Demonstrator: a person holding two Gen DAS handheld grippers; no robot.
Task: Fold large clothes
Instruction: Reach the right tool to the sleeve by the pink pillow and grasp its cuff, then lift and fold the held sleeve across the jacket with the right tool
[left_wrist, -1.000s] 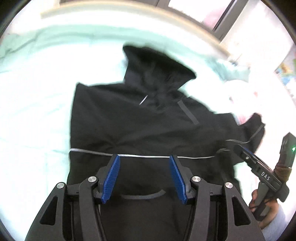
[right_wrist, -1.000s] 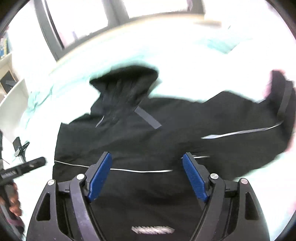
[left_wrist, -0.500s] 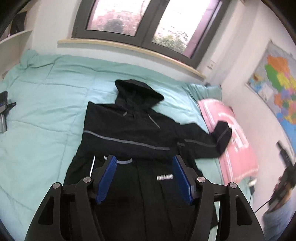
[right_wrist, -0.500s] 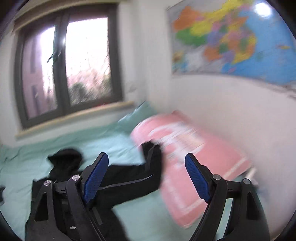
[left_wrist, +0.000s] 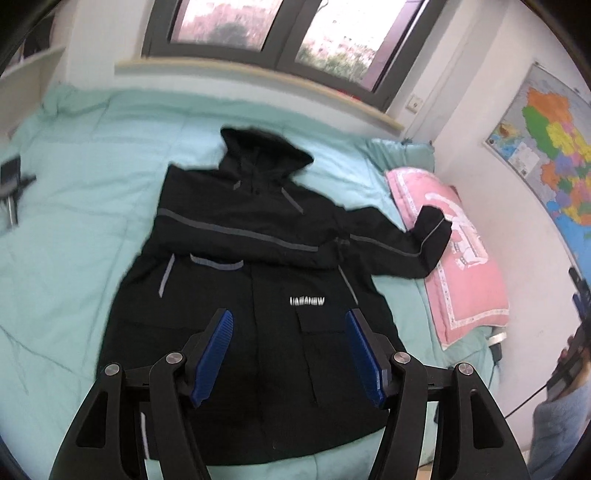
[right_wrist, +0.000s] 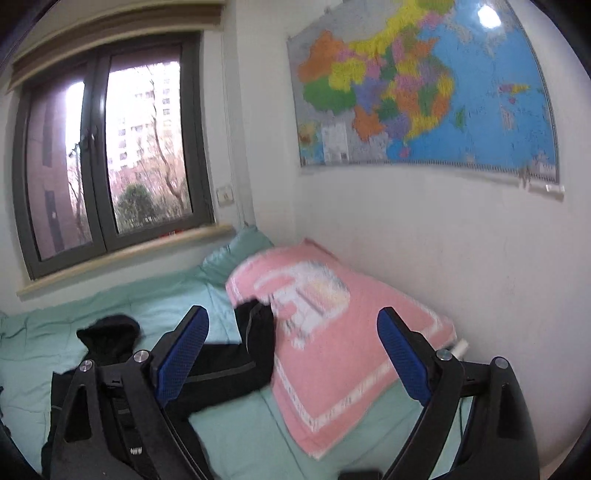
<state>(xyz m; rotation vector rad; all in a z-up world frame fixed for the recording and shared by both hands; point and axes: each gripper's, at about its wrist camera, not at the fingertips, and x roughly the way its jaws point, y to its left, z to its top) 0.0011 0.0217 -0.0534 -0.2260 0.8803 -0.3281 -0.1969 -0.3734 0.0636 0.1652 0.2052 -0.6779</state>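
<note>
Your left tongs (left_wrist: 290, 354) stand wide apart and hold nothing; they hang above the lower front of the black hooded jacket (left_wrist: 258, 280). Your right tongs (right_wrist: 291, 354) are likewise spread apart and empty, aimed at the room corner rather than down at the garment.

The jacket lies front-up on the bed, on the mint-green quilt (left_wrist: 85, 206). In the left wrist view:
- The hood (left_wrist: 262, 151) points to 12 o'clock, toward the window (left_wrist: 280, 33).
- The hem lies at 6 o'clock, partly hidden behind the tongs.
- One sleeve (left_wrist: 399, 240) extends toward 3 o'clock; its cuff rests on the pink pillow (left_wrist: 465, 273).
- The other sleeve cannot be made out.
- White lettering (left_wrist: 306, 301) sits on the chest, just above a flap pocket.

In the right wrist view the sleeve cuff (right_wrist: 258, 321) lies at centre, touching the near edge of the pink pillow (right_wrist: 351, 332). The hood (right_wrist: 110, 332) shows at 9 o'clock. A coloured wall map (right_wrist: 424, 92) hangs at 1 o'clock.

A dark device (left_wrist: 11, 177) lies on the quilt at 9 o'clock in the left wrist view, well apart from the jacket.
</note>
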